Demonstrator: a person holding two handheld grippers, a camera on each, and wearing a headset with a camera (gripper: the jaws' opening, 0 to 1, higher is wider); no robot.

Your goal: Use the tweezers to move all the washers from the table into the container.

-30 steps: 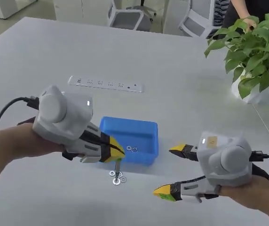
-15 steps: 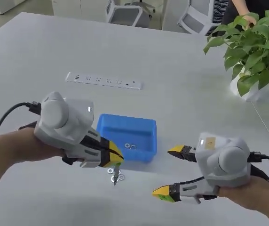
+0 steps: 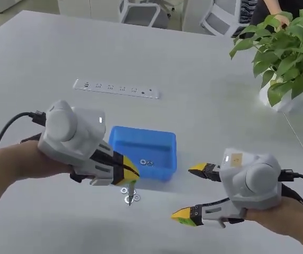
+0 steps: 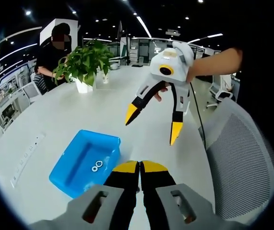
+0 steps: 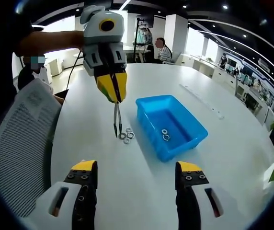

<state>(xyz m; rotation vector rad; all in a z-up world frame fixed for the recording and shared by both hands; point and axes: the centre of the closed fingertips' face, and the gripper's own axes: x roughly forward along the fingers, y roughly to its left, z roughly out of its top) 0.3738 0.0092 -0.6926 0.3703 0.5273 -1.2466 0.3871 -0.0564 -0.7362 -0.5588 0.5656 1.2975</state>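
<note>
As seen from the head view, wide white table (image 3: 220, 121) carrying a blue container (image 3: 157, 144). Leafy potted plant (image 3: 284, 58) well beyond the container, off to its right. Power strip (image 3: 114, 88) past its far wall. Left gripper (image 3: 130, 170) just above the container's near wall, jaws pressed together on the tweezers (image 3: 131, 190), which point down. Right gripper (image 3: 184, 191) to the container's right, jaws spread wide, holding nothing. Tweezer tips down among the loose washers (image 3: 131, 198), just outside the near wall. Two washers (image 3: 146, 163) lying inside the container.

Bare table (image 3: 45, 53) all around; blue container (image 3: 141, 144) just behind washers (image 3: 131, 198); power strip (image 3: 115, 89), plant (image 3: 284, 53) well apart.
</note>
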